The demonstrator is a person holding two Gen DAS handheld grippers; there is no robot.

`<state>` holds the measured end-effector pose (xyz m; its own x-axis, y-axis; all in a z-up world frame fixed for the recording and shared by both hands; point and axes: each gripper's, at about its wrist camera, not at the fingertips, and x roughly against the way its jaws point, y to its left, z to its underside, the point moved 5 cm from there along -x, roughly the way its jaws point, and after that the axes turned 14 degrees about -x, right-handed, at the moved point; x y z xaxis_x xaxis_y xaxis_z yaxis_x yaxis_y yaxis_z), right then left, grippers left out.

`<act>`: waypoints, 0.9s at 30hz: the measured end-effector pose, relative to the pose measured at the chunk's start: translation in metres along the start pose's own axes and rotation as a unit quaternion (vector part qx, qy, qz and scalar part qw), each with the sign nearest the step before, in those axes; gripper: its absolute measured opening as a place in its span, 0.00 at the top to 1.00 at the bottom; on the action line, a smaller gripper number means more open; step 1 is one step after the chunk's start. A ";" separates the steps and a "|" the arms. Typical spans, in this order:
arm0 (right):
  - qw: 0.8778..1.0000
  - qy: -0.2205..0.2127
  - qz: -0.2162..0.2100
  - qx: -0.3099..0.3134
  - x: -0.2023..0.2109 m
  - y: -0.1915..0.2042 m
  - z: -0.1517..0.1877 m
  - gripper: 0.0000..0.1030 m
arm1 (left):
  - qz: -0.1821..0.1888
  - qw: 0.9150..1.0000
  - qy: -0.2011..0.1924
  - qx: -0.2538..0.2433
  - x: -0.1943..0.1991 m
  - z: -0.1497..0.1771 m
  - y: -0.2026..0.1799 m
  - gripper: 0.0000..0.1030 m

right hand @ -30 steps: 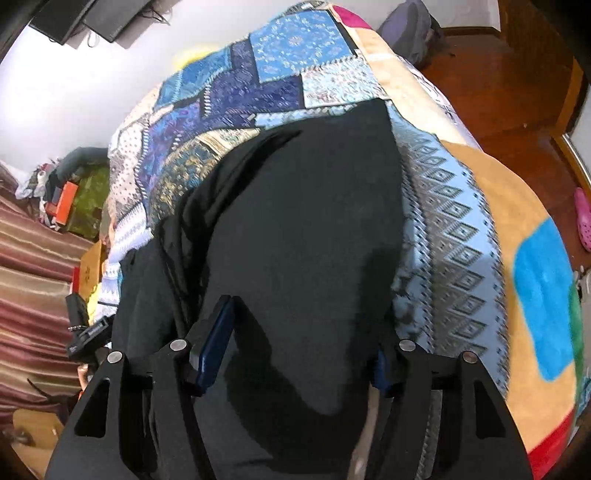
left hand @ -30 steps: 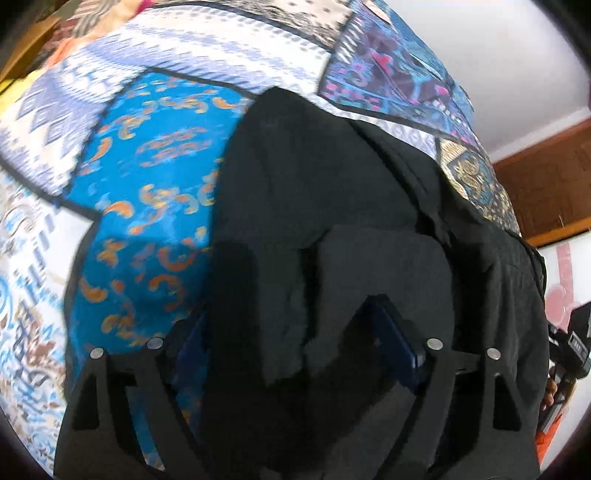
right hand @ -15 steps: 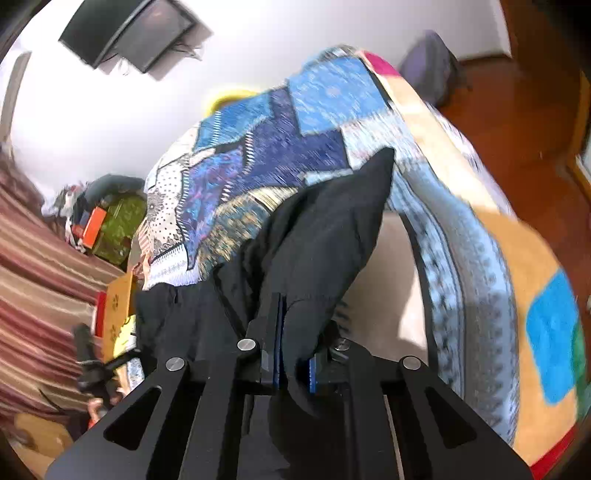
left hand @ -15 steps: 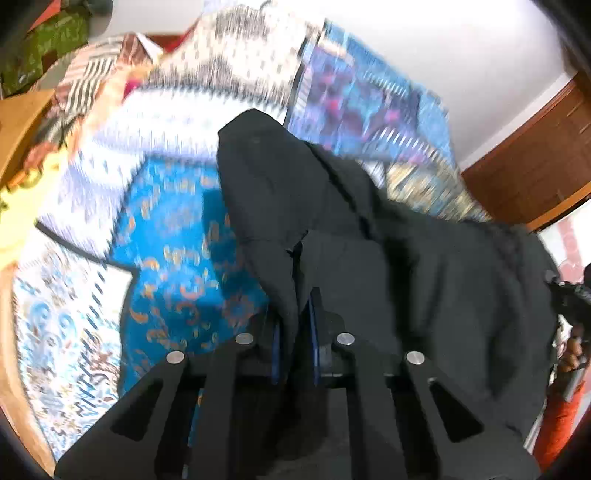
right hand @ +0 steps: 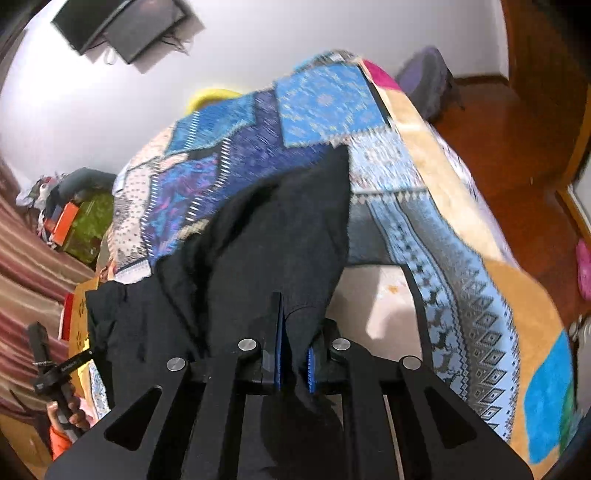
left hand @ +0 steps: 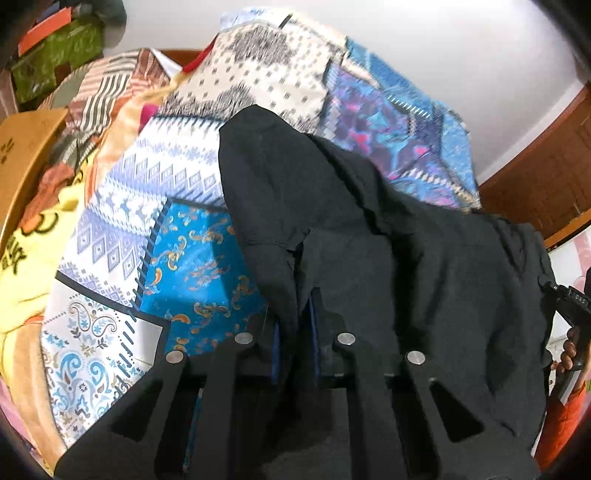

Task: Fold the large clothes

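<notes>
A large black garment [left hand: 369, 229] lies across a patchwork bedspread [left hand: 184, 258]. My left gripper [left hand: 293, 332] is shut on one near edge of the garment and lifts it off the bed. In the right wrist view the same black garment [right hand: 266, 236] stretches away over the bedspread [right hand: 461, 258]. My right gripper [right hand: 293, 354] is shut on the other near edge, which hangs between the blue pads. The cloth sags between the two grippers.
A wooden floor [right hand: 517, 147] and a purple bag [right hand: 424, 81] lie beyond the bed's far right side. A wall screen [right hand: 122, 26] hangs above. Boxes and clutter [right hand: 70, 221] sit at the left. A wooden door [left hand: 546, 177] stands at the right.
Both grippers went from open over the garment to shut on its near edges. They have since risen, lifting the cloth off the bedspread.
</notes>
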<state>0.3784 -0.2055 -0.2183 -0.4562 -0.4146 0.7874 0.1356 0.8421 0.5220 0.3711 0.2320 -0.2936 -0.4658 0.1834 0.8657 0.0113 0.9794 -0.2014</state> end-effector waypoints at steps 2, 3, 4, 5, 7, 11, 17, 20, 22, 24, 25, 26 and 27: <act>1.000 0.005 -0.005 -0.014 0.000 -0.007 0.001 0.88 | -0.009 1.000 0.008 -0.002 -0.008 0.001 0.002 0.86; 1.000 0.006 -0.004 -0.018 0.001 -0.009 0.000 0.88 | -0.010 1.000 0.013 -0.001 -0.010 0.003 0.001 0.86; 1.000 0.005 -0.004 -0.020 0.003 -0.010 0.000 0.87 | -0.011 1.000 0.016 0.001 -0.011 0.004 0.001 0.86; 1.000 0.005 -0.002 -0.019 0.007 -0.010 0.001 0.87 | -0.012 1.000 0.015 0.004 -0.010 0.003 0.000 0.86; 1.000 -0.001 0.012 -0.010 0.014 -0.007 0.002 0.87 | -0.020 1.000 0.013 0.001 -0.006 0.003 -0.002 0.86; 0.999 -0.016 0.040 0.025 0.036 0.002 0.010 0.87 | -0.048 0.999 0.013 -0.013 0.010 0.004 -0.009 0.86; 0.995 -0.034 0.035 0.081 0.078 0.019 0.032 0.86 | -0.048 0.998 -0.024 -0.026 0.059 0.005 -0.017 0.86; 0.994 -0.046 0.031 0.097 0.099 0.026 0.044 0.76 | -0.061 0.996 -0.046 -0.040 0.091 0.010 -0.024 0.86; 0.992 -0.058 0.028 0.105 0.112 0.030 0.050 0.63 | -0.072 0.994 -0.056 -0.053 0.111 0.016 -0.029 0.84; 0.990 -0.075 0.027 0.116 0.125 0.034 0.057 0.53 | -0.086 0.992 -0.066 -0.071 0.131 0.025 -0.035 0.76; 0.989 -0.081 0.028 0.122 0.132 0.034 0.061 0.51 | -0.094 0.990 -0.071 -0.080 0.140 0.031 -0.038 0.68; 0.988 -0.083 0.029 0.126 0.136 0.034 0.065 0.50 | -0.101 0.988 -0.074 -0.088 0.146 0.037 -0.040 0.60; 0.988 -0.083 0.029 0.129 0.140 0.034 0.069 0.48 | -0.109 0.986 -0.078 -0.097 0.152 0.043 -0.042 0.58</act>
<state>0.2584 -0.2110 -0.1133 -0.5946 -0.3184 0.7383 -0.0526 0.9317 0.3595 0.2611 0.2150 -0.1731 -0.6065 -0.0339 0.7943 0.0575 0.9946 0.0864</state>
